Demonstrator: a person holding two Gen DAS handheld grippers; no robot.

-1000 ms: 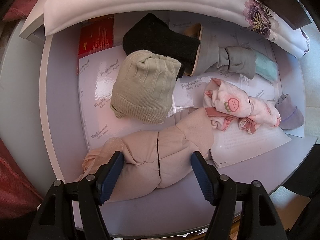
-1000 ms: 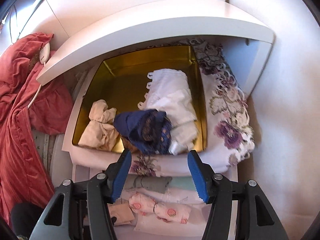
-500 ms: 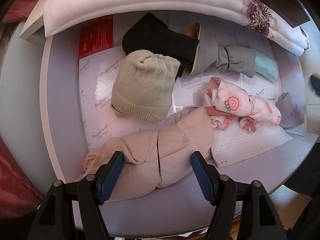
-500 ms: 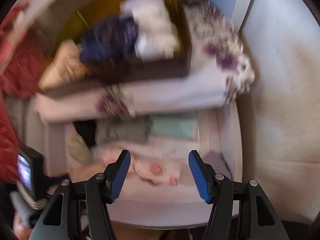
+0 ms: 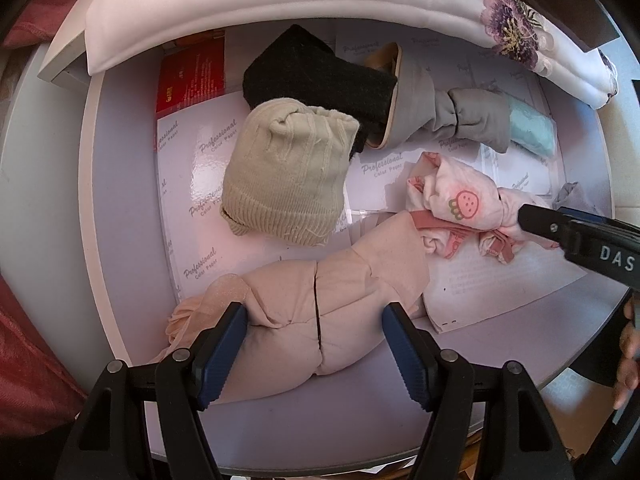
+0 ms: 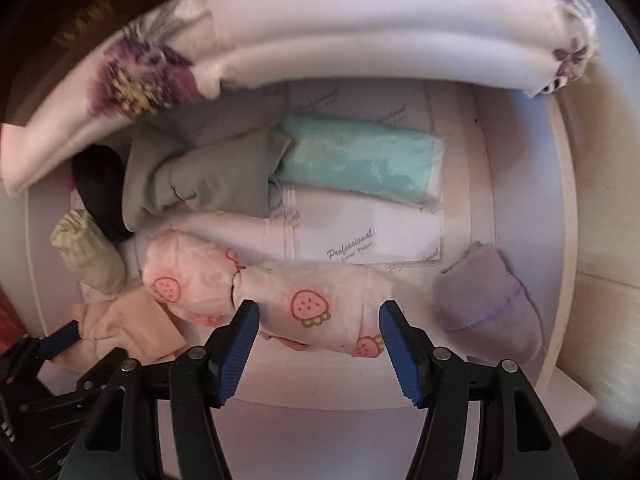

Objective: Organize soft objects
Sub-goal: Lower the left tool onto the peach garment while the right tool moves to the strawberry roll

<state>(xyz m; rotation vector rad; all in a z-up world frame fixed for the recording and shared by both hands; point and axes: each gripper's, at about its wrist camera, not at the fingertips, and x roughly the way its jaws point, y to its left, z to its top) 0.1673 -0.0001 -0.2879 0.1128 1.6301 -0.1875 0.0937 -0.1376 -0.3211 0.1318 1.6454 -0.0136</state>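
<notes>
My left gripper (image 5: pixel 312 336) points down at a peach stocking bundle (image 5: pixel 320 300) on the table. Its blue pads stand wide at the bundle's two sides, and I see no squeeze. My right gripper (image 6: pixel 318 344) hangs low over a pink strawberry-print garment (image 6: pixel 304 292), with the jaws opening and the pads clear on either side. Its dark finger (image 5: pixel 560 232) reaches in from the right in the left wrist view, at the pink garment (image 5: pixel 460 204). The left gripper's blue fingertip (image 6: pixel 60 338) touches the peach bundle (image 6: pixel 124 324).
On glossy paper sheets lie a beige knit roll (image 5: pixel 288 176), a black roll (image 5: pixel 320 76), a grey bundle (image 5: pixel 472 120), a teal packet (image 6: pixel 360 160) and a lilac sock (image 6: pixel 488 300). A white floral cloth (image 5: pixel 280 0) overhangs the back. The table rim (image 5: pixel 120 200) curves left.
My right gripper has dropped from above the gold tray to the lower table and now hangs over the pink garment, jaws slightly wider. The left gripper and the peach bundle have not moved.
</notes>
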